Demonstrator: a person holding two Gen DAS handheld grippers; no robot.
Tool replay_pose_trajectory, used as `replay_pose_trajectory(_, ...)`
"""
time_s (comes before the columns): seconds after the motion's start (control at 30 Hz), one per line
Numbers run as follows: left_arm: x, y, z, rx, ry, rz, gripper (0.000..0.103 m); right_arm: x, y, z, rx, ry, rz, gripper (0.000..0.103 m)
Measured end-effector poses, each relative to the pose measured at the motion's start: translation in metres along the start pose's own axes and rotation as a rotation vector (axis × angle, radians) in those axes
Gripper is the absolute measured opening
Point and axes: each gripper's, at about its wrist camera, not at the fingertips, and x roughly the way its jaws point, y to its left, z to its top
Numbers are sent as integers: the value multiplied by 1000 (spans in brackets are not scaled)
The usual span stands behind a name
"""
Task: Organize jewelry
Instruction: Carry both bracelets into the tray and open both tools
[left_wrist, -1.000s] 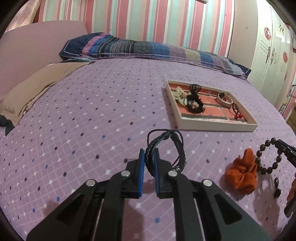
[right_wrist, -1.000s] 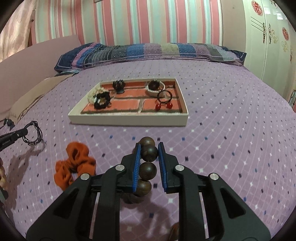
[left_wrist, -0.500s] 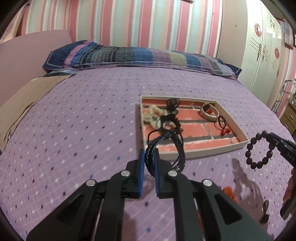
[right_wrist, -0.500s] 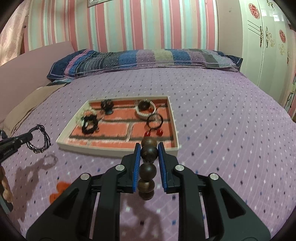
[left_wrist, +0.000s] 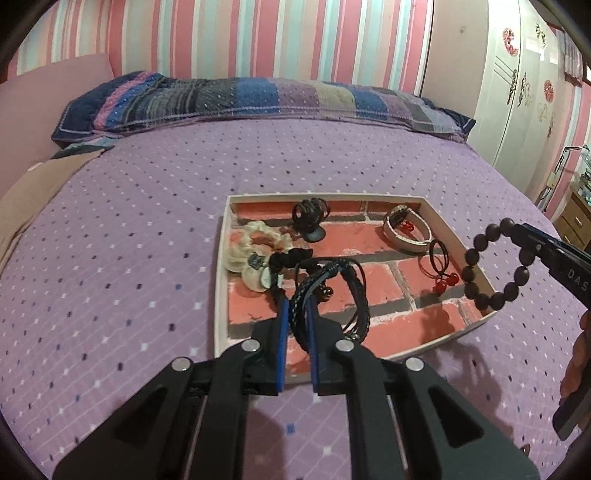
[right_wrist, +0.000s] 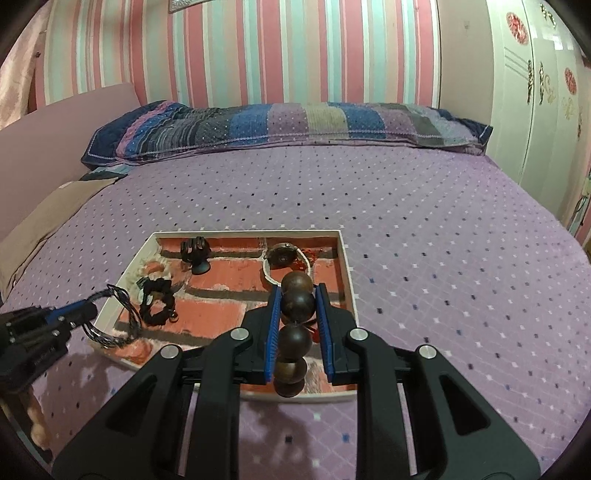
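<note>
My left gripper (left_wrist: 297, 306) is shut on a black braided cord bracelet (left_wrist: 354, 291) and holds it above the near left part of the white tray (left_wrist: 220, 258) with a brick-pattern floor. My right gripper (right_wrist: 296, 295) is shut on a dark wooden bead bracelet (right_wrist: 295, 306), held over the tray's (right_wrist: 347, 258) near right part. The bead bracelet (left_wrist: 495, 266) also shows in the left wrist view, hanging over the tray's right rim. The cord bracelet (right_wrist: 114, 317) shows at the left in the right wrist view.
In the tray lie a cream scrunchie (left_wrist: 251, 254), a black hair claw (left_wrist: 310, 216), a black scrunchie (right_wrist: 157, 302), a pale bangle (left_wrist: 406, 229) and a hair tie with red beads (left_wrist: 441, 266). A striped pillow (left_wrist: 258, 99) lies at the bed's head. A white wardrobe (left_wrist: 517, 92) stands right.
Both grippers have moved forward with their bracelets, from over the bedspread to over the tray. The orange scrunchie has passed out of view.
</note>
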Motion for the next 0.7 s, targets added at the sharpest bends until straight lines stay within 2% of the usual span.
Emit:
replay_pose_trajectory(0.23,42,5,-4,4,54,3,10,46,-5,-7,-15,45,-14,20)
replay_pose_trajectory(0.47,72,13,-6,-20,104,16,10,74,-14,-20,-21,96,-46,20)
replay_pose_trajectory(0.7,88,14,-8,-16,135,47,11,104,-10,-35,-60,199,-58,20)
